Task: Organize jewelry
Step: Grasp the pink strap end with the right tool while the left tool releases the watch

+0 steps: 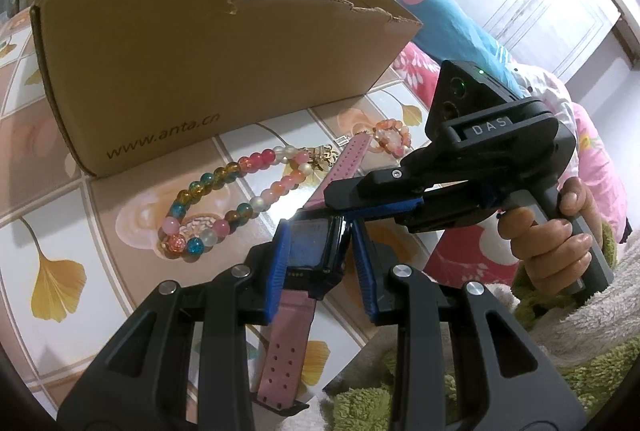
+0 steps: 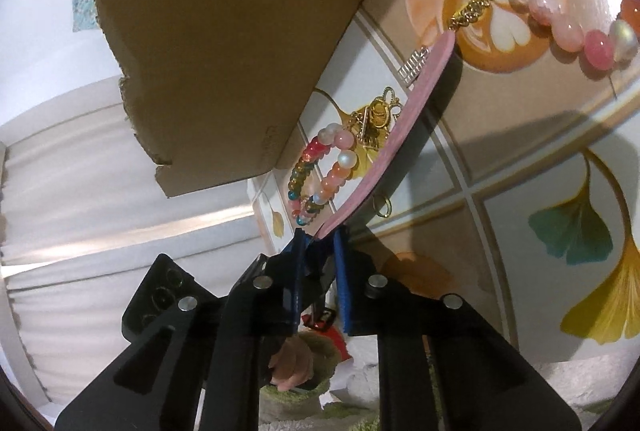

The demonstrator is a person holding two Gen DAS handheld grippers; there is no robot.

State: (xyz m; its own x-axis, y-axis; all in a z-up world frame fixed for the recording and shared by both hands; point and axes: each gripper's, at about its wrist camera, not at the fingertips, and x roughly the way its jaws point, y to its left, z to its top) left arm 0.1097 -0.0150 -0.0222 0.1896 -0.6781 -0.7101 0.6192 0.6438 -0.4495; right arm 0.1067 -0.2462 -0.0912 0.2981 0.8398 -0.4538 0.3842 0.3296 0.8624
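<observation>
Left-wrist view: left gripper [image 1: 318, 247] clamps a pink watch [image 1: 310, 243] while right gripper [image 1: 374, 209] pinches its strap [image 1: 344, 161] beside the box [image 1: 180, 71].

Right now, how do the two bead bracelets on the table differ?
The multicolored bracelet is the larger loop, mixing teal, amber, red, pink and white beads; the peach bracelet is a small ring of orange-pink beads. The multicolored one lies near the cardboard box, the peach one past the watch strap's tip. Both lie untouched.
</observation>
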